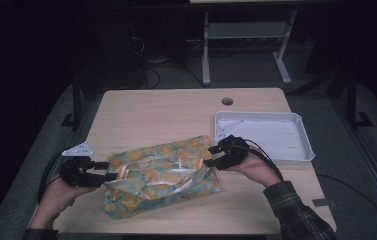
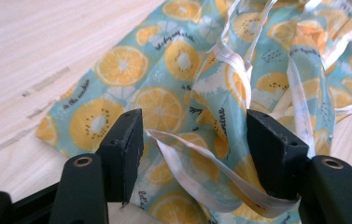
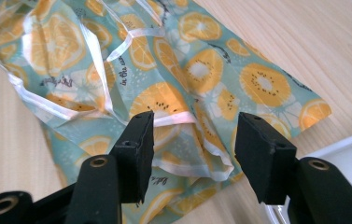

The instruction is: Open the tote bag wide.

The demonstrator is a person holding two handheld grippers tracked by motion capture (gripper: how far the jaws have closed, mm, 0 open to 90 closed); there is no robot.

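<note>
- The table (image 1: pixel 141 107) bears a fruit-print cloth (image 1: pixel 161 175), crumpled near its front edge, between the two grippers.
- The tray (image 1: pixel 303 150) sits right of the cloth.
- The left gripper (image 1: pixel 112 171), jaws spread, straddles the cloth's left end, a white strap (image 2: pixel 197 177) lying loose between them.
- The right gripper (image 1: pixel 211 156), jaws spread, straddles the right end without pinching.

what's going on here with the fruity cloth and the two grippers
A person works a fruit-print cloth bag lying rumpled on the wooden table. The left gripper is at its left end and the right gripper at its right end, both with jaws open and cloth between them, unclamped. A white tray sits to the right.
</note>
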